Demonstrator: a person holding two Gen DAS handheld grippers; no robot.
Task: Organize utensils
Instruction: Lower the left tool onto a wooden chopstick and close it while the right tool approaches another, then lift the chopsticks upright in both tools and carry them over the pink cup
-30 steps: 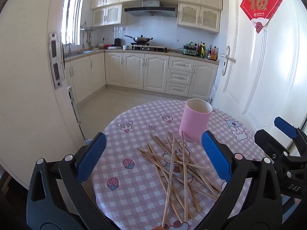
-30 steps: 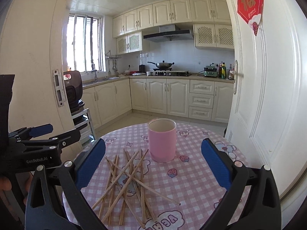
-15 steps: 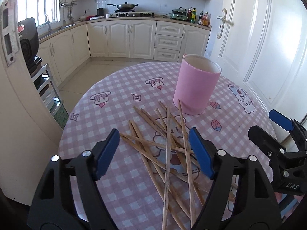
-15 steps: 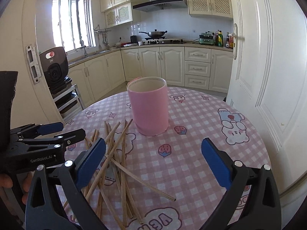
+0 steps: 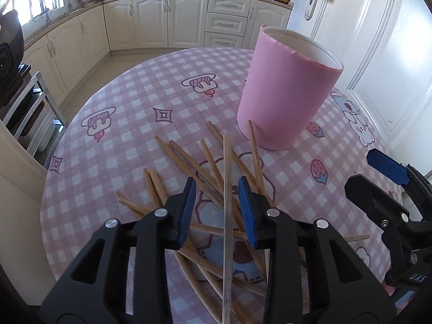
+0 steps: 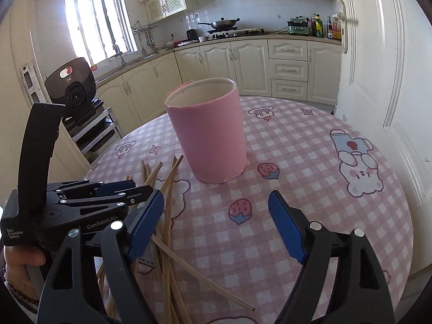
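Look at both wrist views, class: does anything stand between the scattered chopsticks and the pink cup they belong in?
Nothing visible does. The chopsticks lie loose on the checked tablecloth right beside the pink cup, whose mouth is open and upright.

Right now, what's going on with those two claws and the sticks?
Left gripper closing around one chopstick, not yet pinched. Right gripper closing, nothing between. Pink cup upright, empty. Nothing blocking.

1. Left gripper (image 5: 217,205): black plastic frame, blue pads, round silver screws.
2. Right gripper (image 6: 216,222): same black frame and blue pads; white "DAS" lettering.
3. "GenRobot.AI" printed white, lower left.
4. Dark bead bracelet (image 6: 16,293), lower left.
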